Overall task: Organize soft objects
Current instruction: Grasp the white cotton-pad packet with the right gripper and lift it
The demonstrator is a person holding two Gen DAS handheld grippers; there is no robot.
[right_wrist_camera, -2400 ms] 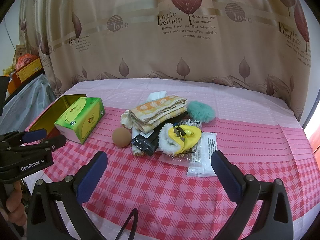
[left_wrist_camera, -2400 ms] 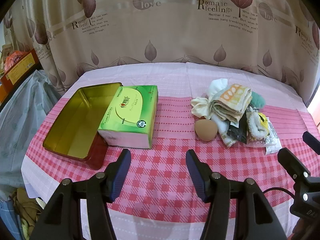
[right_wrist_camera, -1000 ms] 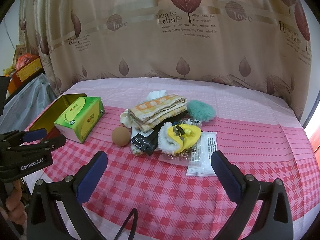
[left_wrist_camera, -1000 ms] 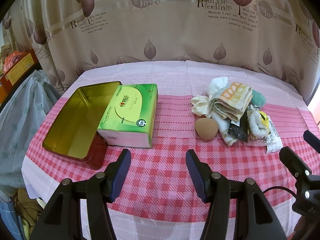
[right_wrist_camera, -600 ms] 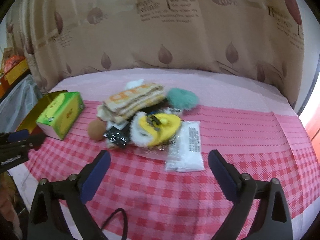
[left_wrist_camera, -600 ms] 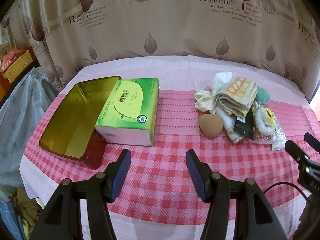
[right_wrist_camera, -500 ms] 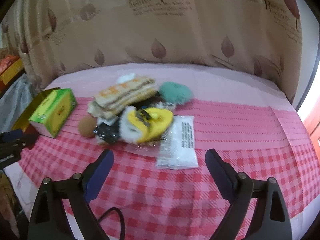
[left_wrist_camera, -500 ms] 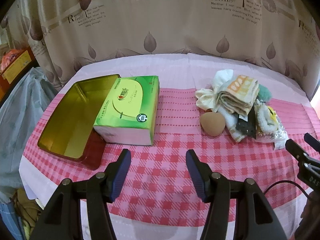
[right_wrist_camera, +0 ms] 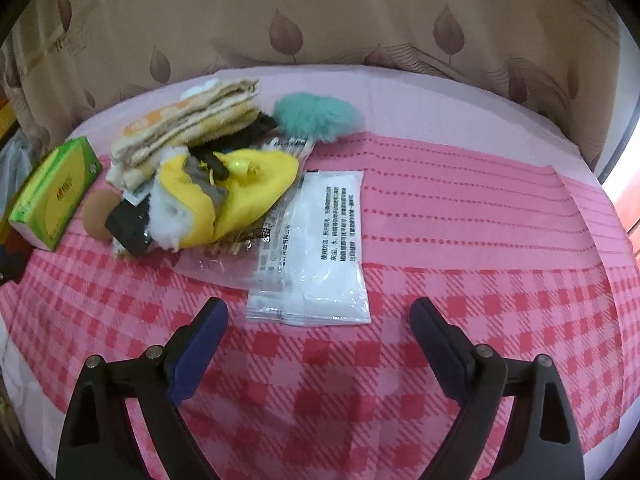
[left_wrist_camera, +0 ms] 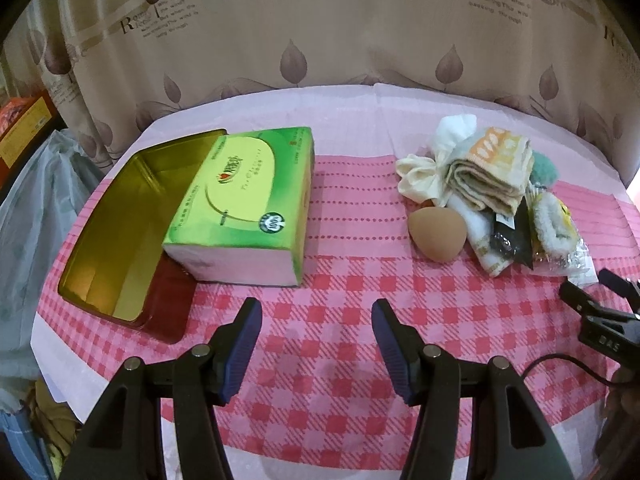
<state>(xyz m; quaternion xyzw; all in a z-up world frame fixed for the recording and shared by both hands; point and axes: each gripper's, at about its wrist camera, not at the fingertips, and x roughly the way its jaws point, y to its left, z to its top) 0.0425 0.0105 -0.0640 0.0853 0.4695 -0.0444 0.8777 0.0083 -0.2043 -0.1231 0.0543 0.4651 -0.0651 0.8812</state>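
Your right tongs (right_wrist_camera: pixel 318 322) have dropped toward the counter (right_wrist_camera: pixel 460 240) and tipped down, so the heap of soft things now fills the near left of their view instead of lying farther off. The jaws have just been closing a little but stand wide apart, with nothing between them; the white sachet (right_wrist_camera: pixel 324 248) lies just beyond the tips, untouched. Behind it sit the yellow plush toy (right_wrist_camera: pixel 240 192), the folded towel (right_wrist_camera: pixel 192 124) and the teal pompom (right_wrist_camera: pixel 316 116), all piled together, with the tan sponge (right_wrist_camera: pixel 100 214) at the heap's left edge. Your left tongs (left_wrist_camera: pixel 316 334) have also come lower and a little closer; they are empty too, jaws parted, hovering over bare checked cloth near the tissue box (left_wrist_camera: pixel 248 204), which leans into the open gold tin (left_wrist_camera: pixel 108 216) on the left. Nothing has been sorted yet: every soft item is in the pile on the right, well apart from the tin. The approach suggests your first pick is from the near side of the heap, probably the sachet or the toy.
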